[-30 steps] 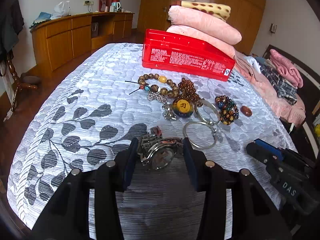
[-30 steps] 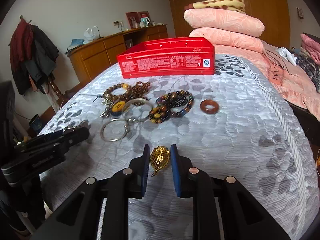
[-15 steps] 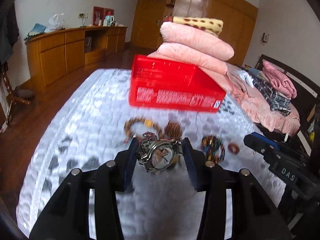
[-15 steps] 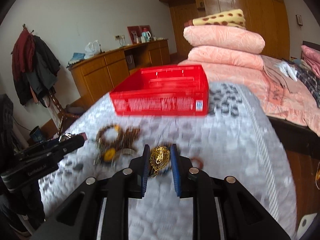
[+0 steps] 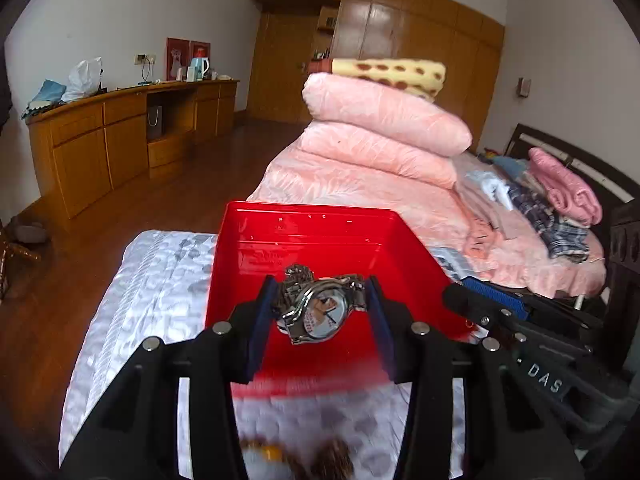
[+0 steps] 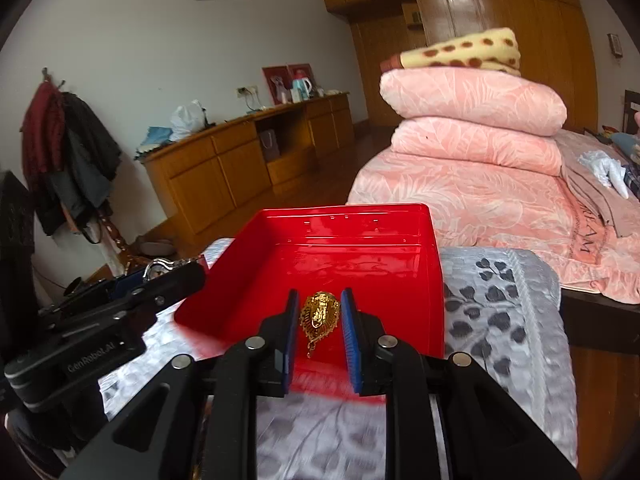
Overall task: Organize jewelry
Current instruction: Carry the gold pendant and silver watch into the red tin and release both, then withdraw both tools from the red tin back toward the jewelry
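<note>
The silver metal-band wristwatch [image 5: 318,306] is clamped between the blue-padded fingers of the left gripper [image 5: 320,312], dial facing the camera, and is held above the interior of the red box [image 5: 304,220], toward its near side. The jaws are closed on the watch case at medium width, with the band bunched against the left pad.

The gold pendant [image 6: 319,312] is gripped between the pads of the right gripper [image 6: 319,328], jaws narrow, with a short chain link hanging below it. It too sits over the red box [image 6: 348,216], near that box's front wall. The pendant's contact with the right pad is not clearly resolved.

The red box is open-topped, and the visible part of its floor holds no items. It rests on the grey leaf-patterned bedspread [image 6: 500,308]. In the left wrist view the right gripper's body [image 5: 520,320] lies to the right of the box; in the right wrist view the left gripper's body [image 6: 120,304] lies to the left of the box.

In front of the box, at the bottom edge of the left wrist view, blurred beaded bracelets [image 5: 328,458] lie on the bedspread. Behind the box are stacked pink quilts [image 5: 380,136] topped by a yellow spotted blanket [image 5: 392,74]. To the left of the box, across the floor, stands a wooden sideboard [image 5: 120,140].
</note>
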Action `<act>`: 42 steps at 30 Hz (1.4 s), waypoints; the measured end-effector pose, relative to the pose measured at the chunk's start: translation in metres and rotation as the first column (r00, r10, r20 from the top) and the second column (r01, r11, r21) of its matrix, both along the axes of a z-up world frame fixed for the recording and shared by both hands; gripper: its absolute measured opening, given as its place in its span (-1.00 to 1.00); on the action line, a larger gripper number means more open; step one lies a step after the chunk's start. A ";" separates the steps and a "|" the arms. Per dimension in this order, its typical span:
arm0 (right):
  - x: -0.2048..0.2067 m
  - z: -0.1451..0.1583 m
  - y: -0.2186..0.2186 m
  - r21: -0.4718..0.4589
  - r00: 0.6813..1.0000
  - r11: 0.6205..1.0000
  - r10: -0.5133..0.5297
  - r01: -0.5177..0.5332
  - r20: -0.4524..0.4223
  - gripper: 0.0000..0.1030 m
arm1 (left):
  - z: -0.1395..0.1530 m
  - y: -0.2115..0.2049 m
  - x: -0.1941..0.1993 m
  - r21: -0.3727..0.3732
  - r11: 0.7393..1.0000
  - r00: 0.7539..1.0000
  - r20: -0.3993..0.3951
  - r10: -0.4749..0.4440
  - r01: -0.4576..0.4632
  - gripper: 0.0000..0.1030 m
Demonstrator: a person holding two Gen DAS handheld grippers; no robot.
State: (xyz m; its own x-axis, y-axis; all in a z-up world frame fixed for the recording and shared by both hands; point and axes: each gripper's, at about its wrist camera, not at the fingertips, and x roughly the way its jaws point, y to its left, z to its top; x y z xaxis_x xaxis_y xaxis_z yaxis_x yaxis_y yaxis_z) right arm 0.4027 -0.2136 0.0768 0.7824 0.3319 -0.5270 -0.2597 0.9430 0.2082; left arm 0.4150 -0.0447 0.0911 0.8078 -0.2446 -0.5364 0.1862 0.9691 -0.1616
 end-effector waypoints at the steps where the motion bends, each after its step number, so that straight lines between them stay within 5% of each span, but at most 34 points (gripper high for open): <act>1: 0.008 -0.003 0.000 0.000 1.000 1.000 -0.002 0.002 -0.009 -0.60 | -0.004 -0.003 0.009 0.005 1.000 1.000 -0.012 0.001 -0.001 -0.16; 10: 0.046 -0.027 0.000 -0.014 0.998 1.000 -0.006 0.006 -0.069 -0.56 | -0.038 0.002 0.047 0.014 1.000 0.995 -0.093 0.023 -0.022 -0.11; 12: 0.045 -0.028 0.000 -0.018 0.998 1.000 -0.012 0.011 -0.063 -0.52 | -0.037 0.002 0.045 0.030 0.999 0.996 -0.077 0.033 -0.031 0.13; 18: 0.039 -0.021 -0.008 0.004 0.999 1.000 -0.030 0.031 -0.045 -0.44 | -0.025 0.009 0.037 0.014 0.999 0.998 -0.046 0.037 -0.037 0.23; 20: 0.035 -0.017 -0.010 0.008 0.999 0.999 -0.035 0.035 -0.032 -0.27 | -0.019 0.013 0.032 0.009 0.999 0.999 -0.032 0.044 -0.044 0.28; 29: -0.028 0.002 -0.027 0.022 0.998 0.998 -0.051 0.051 0.041 0.09 | 0.011 0.040 -0.044 0.060 0.995 0.995 0.076 0.071 -0.075 0.61; 36: -0.083 -0.005 -0.036 0.030 0.995 0.996 -0.083 0.082 0.062 0.10 | -0.001 0.047 -0.099 0.109 0.988 0.992 0.079 0.103 -0.111 0.70; 42: -0.113 -0.031 -0.039 0.022 0.995 0.995 -0.094 0.094 -0.017 0.10 | -0.021 0.045 -0.125 0.110 0.988 0.994 0.025 0.106 -0.108 0.70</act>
